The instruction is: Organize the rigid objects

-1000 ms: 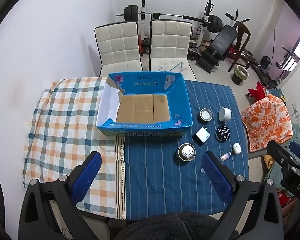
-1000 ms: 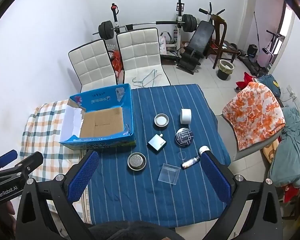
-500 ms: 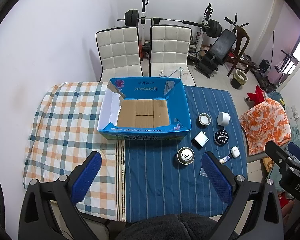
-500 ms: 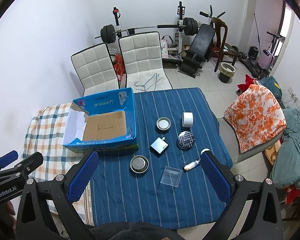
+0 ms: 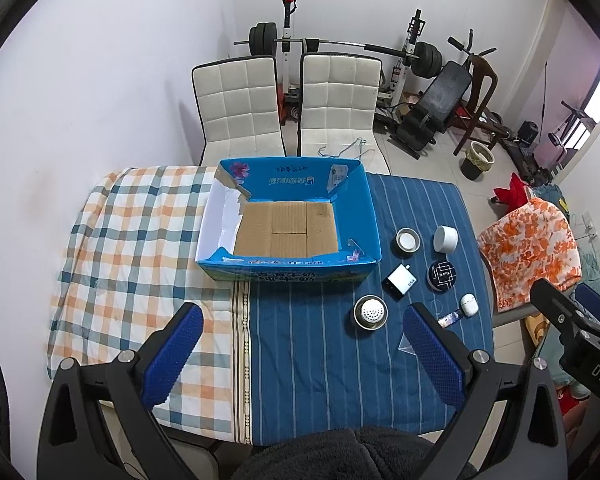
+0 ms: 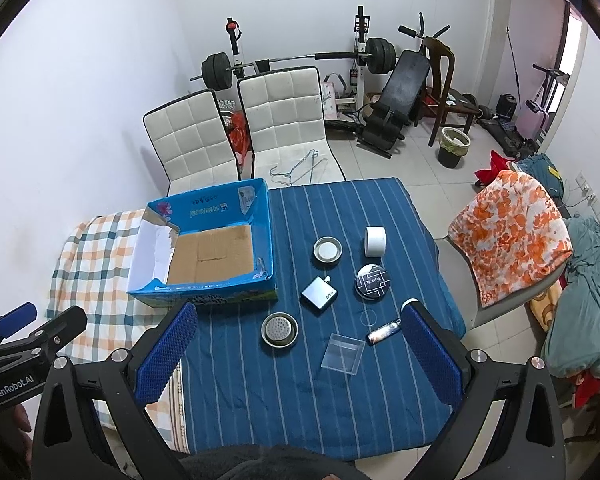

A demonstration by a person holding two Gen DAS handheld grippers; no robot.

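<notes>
Both grippers hang high above the table with nothing between their blue pads. The left gripper (image 5: 302, 344) has its jaws spread wide over the seam where the checked cloth (image 5: 140, 248) meets the blue striped cloth (image 5: 324, 344), and the right gripper (image 6: 300, 344) is likewise spread wide over the striped cloth (image 6: 308, 392). In the left wrist view the open blue cardboard box (image 5: 288, 268) sits at about 12 o'clock from the left gripper, straddling both cloths, its brown floor bare. The loose items cluster at roughly 2 o'clock from that gripper, just right of the box: a round metal strainer (image 5: 370, 312) nearest, a white charger block (image 5: 399, 280) beyond it, a small metal tin (image 5: 407, 240) and a white jar (image 5: 445, 239) farther back, a black round case (image 5: 443, 275) between jar and charger, and a white earbud case (image 5: 469, 304) beside a small tube (image 5: 450, 318) near the right edge. In the right wrist view the same set lies at 12 o'clock from the right gripper: the strainer (image 6: 279, 330), the charger block (image 6: 319, 293), the tin (image 6: 327, 250), the jar (image 6: 375, 242) lying on its side, the black case (image 6: 373, 281), the tube (image 6: 382, 333), and a clear square plastic box (image 6: 343, 354) closest in. The blue box (image 6: 204, 264) is at about 10 o'clock there. The items stand apart from one another, none touching the box. Two white padded chairs (image 6: 236, 132) stand behind the table.
</notes>
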